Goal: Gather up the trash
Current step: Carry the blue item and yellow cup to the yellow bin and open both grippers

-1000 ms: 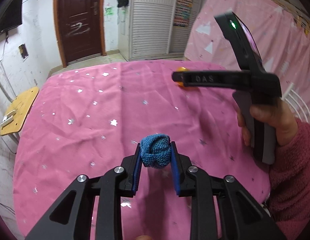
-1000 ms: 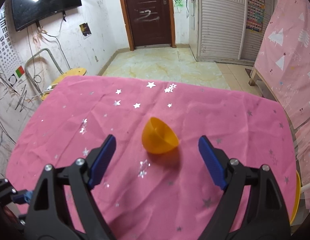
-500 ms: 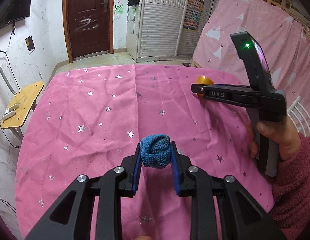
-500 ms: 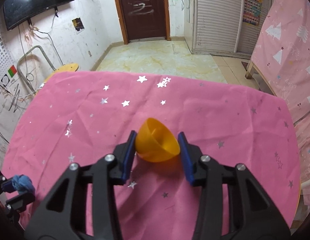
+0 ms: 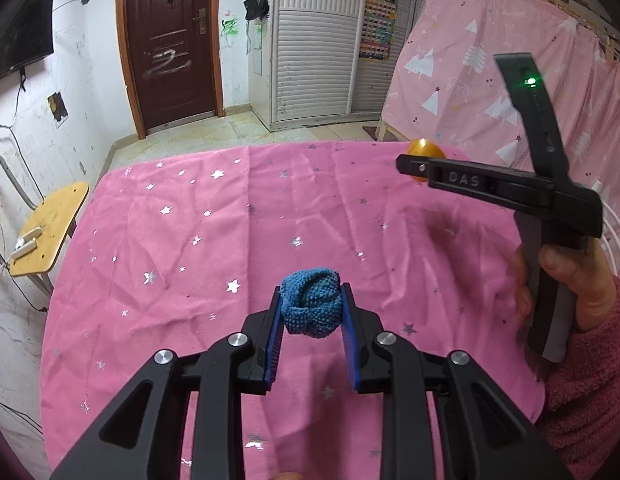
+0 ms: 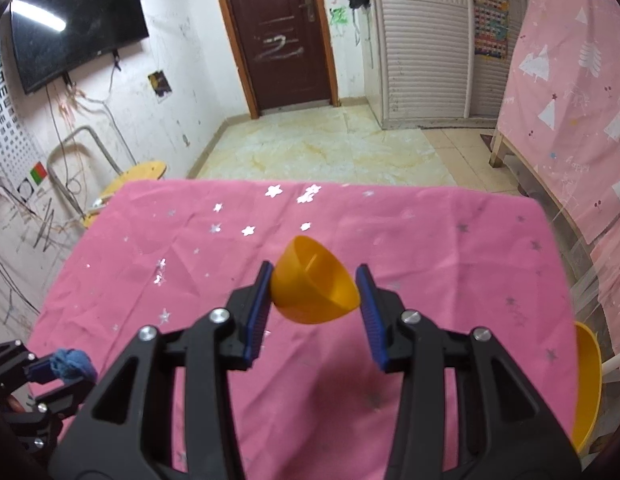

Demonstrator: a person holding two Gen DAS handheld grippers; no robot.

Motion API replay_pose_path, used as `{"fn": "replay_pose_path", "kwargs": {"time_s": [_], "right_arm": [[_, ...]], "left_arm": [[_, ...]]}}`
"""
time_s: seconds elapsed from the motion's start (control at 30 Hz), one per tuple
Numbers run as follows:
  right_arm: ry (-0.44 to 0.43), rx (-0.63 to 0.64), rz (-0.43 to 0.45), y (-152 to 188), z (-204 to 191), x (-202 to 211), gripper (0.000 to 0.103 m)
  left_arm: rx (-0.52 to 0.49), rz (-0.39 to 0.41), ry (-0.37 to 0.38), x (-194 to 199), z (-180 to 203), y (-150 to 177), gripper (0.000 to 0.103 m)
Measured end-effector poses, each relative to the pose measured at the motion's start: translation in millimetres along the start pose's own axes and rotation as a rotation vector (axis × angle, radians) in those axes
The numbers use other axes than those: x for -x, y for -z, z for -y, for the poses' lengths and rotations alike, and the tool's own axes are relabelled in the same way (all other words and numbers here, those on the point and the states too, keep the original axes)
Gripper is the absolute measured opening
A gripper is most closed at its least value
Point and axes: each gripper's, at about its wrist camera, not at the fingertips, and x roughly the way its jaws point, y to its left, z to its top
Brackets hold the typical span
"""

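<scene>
Two pieces of trash are held above the pink tablecloth [image 5: 294, 216], one in each gripper.

On the left, the blue knitted ball [image 5: 310, 307] is clamped between the blue pads of the left gripper [image 5: 310, 312], lifted over the near part of the star-printed cloth; a yellow wooden chair [image 5: 50, 228] is seen beside the table's left edge. To the right, the orange half-shell [image 6: 313, 285] is gripped by the right gripper [image 6: 313, 292], its two pads pressed on the shell's sides, and a shadow is seen on the cloth under it. At the far right edge, an orange bowl [image 6: 587, 384] is partly seen beside the table.
</scene>
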Motion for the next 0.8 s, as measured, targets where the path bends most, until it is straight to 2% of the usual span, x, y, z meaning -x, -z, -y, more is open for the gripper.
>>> {"fn": "replay_pose_path", "kwargs": {"time_s": [0.2,0.4,0.8], "right_arm": [[0.023,-0.069,0.068,7.3,42.9,35.3,0.04],[0.087,-0.143,0.126,25.4,95.9,75.0,0.04],[0.169,-0.26,0.162,61.4,170.3,111.7,0.04]], "left_arm": [[-0.041,0.014,0.011,0.1,30.4,-15.5,0.019],[-0.093,0.045,0.041,-2.4,71.8,-37.3,0.019],[-0.174,0.069,0.11,-8.2,145.0,-65.4,0.019]]}}
